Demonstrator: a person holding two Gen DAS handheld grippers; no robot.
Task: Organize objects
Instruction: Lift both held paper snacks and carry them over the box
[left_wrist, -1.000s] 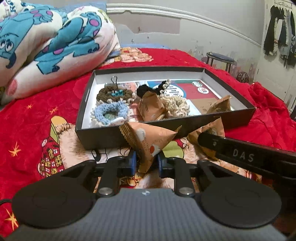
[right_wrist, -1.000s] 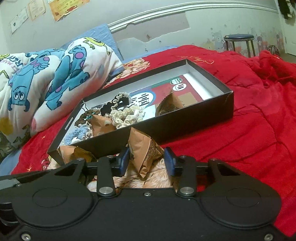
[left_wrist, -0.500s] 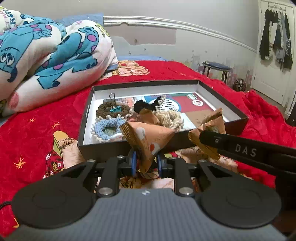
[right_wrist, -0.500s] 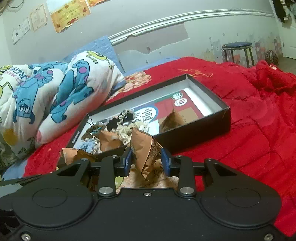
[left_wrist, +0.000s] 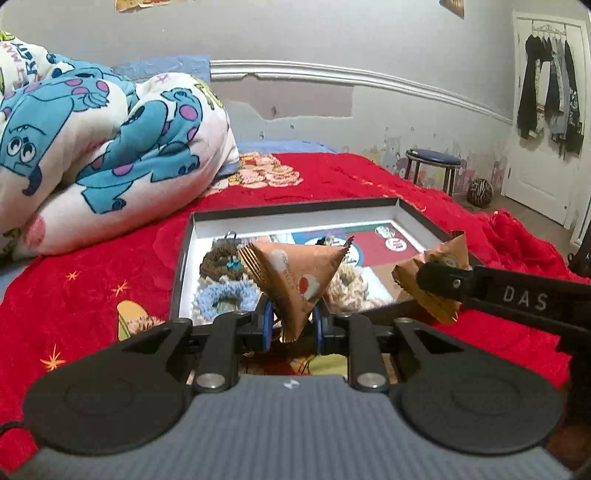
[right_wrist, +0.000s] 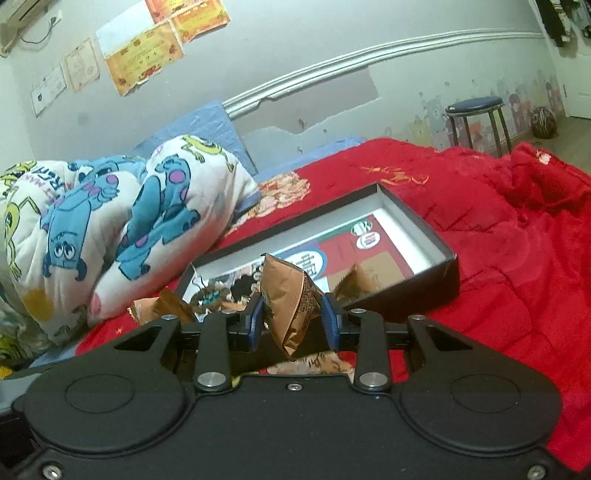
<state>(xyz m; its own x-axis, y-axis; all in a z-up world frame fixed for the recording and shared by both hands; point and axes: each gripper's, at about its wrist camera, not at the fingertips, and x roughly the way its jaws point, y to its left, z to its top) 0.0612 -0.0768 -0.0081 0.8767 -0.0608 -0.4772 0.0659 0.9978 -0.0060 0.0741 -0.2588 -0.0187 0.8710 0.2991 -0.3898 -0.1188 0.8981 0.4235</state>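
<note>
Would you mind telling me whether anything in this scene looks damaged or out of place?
Yes: the wall behind the bed has a large patch of peeled paint under the white moulding. The box and the red blanket look tidy.

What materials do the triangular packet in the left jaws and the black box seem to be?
Triangular packet: probably glossy printed foil or plastic film, judging by its sheen and crimped, serrated seams. Black box: likely matte cardboard, with thin stiff walls and a pale inside.
</note>
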